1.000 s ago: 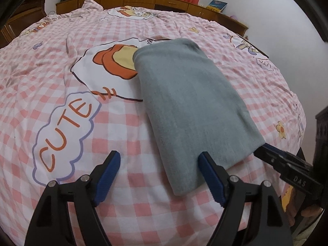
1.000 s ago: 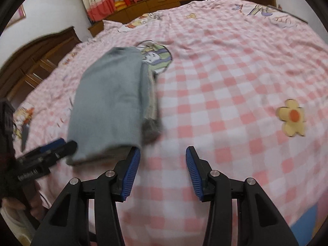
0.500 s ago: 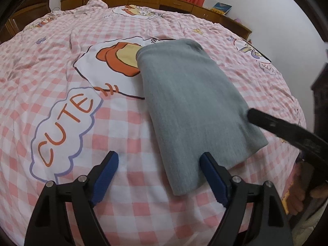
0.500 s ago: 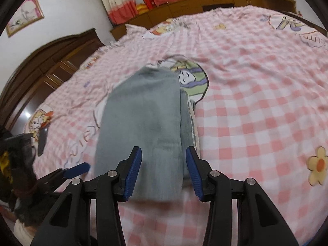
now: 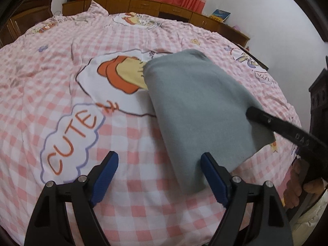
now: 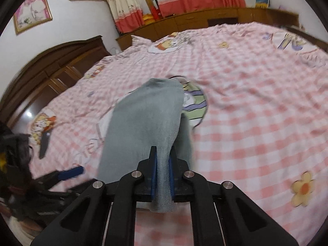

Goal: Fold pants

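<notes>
Pants (image 6: 143, 123), folded on the bed (image 6: 256, 133), are clamped at the near edge by right tongs (image 6: 163, 176) for the next fold, while left tongs (image 5: 158, 176) stand wide, empty.

In the right wrist view the whole bed (image 6: 256, 112) is smeared by motion blur, and the left tool (image 6: 69, 172) at the lower left is a dark blur whose jaw spacing cannot be read there. The near end of the grey pants (image 6: 143, 123) disappears between the right tool (image 6: 163, 164) pads, so its hem is hidden. In the left wrist view the right tool (image 5: 258, 112) covers the pants' (image 5: 196, 106) right corner, its tip blurred and its body cut off by the frame edge.
</notes>
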Available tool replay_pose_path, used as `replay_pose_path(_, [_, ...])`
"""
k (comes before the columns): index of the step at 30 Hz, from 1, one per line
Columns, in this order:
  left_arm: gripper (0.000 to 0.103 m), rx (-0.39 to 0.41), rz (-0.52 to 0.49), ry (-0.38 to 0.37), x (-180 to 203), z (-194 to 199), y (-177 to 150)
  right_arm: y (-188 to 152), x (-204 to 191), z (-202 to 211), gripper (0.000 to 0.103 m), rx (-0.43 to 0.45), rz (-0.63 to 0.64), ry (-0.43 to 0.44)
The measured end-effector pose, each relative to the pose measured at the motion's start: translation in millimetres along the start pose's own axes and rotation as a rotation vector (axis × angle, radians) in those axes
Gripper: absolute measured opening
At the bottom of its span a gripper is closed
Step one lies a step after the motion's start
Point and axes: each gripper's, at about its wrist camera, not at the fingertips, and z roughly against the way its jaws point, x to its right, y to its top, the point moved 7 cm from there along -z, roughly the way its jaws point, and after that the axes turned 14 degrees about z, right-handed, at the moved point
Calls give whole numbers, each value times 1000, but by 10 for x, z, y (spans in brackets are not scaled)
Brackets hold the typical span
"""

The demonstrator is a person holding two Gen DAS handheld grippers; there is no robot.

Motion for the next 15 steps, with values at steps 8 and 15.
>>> replay_pose_path(8, [86,-25,-46,18,107,-214,-18,-361,272,-350,24,-112,-58,-39])
replay_pose_path(15, [85,111,-89,-38,297,-14,353,-79,154,21,25,7,3,-98])
